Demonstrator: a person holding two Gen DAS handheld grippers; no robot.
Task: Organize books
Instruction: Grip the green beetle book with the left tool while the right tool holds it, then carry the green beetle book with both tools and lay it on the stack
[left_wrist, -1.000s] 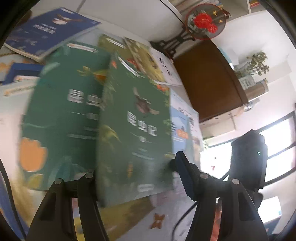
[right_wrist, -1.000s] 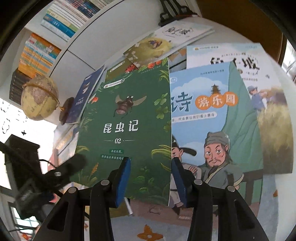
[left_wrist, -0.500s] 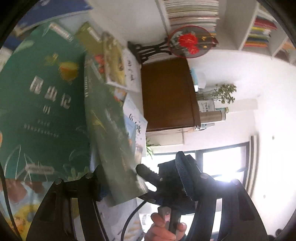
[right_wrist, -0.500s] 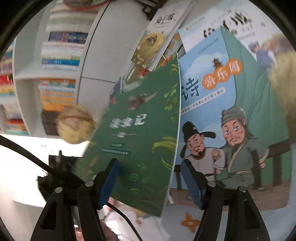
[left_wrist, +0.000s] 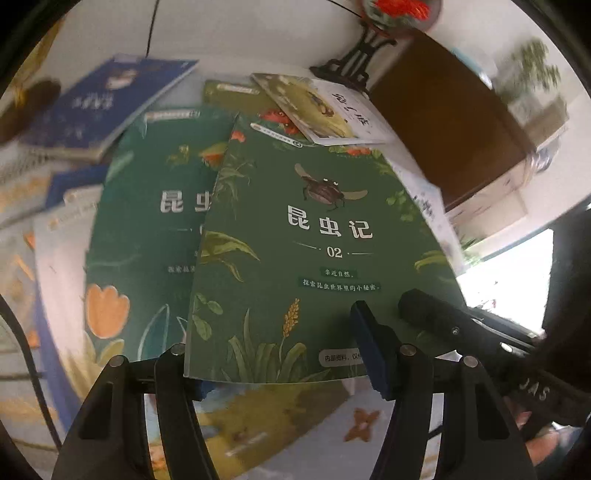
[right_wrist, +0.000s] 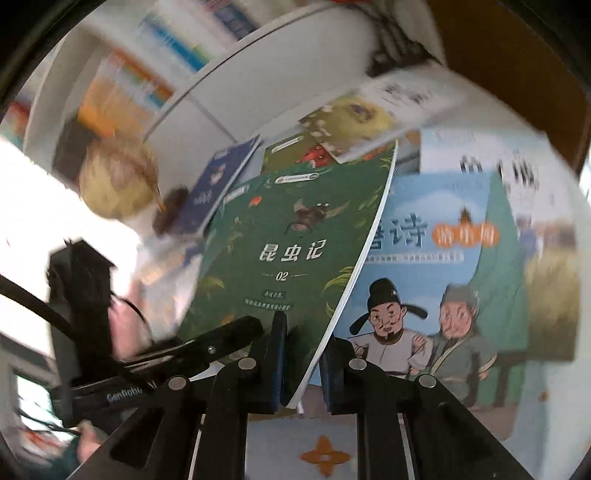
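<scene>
A green book marked 02 (left_wrist: 314, 229) is raised at a tilt over other books spread on the table. My right gripper (right_wrist: 301, 354) is shut on its lower right edge (right_wrist: 332, 314), and the page edge runs between the blue pads. In the left wrist view, the right gripper's black finger (left_wrist: 424, 310) lies on that corner. My left gripper (left_wrist: 280, 365) stands open at the book's lower edge, one pad over the cover and one under it, neither pressing. A second green book (left_wrist: 147, 229) lies flat beneath.
A light blue picture book (right_wrist: 443, 258) lies to the right and a dark blue book (left_wrist: 103, 107) at the back left. A yellow-green book (left_wrist: 317, 107) overlaps the pile. Beyond are a globe (right_wrist: 114, 184), a brown cabinet (left_wrist: 443, 110) and wall shelves of books (right_wrist: 166, 48).
The right jaws, wide apart half a second ago, have closed on the green book's edge. The book has swung from edge-on to cover-up in the left wrist view. Both hands moved.
</scene>
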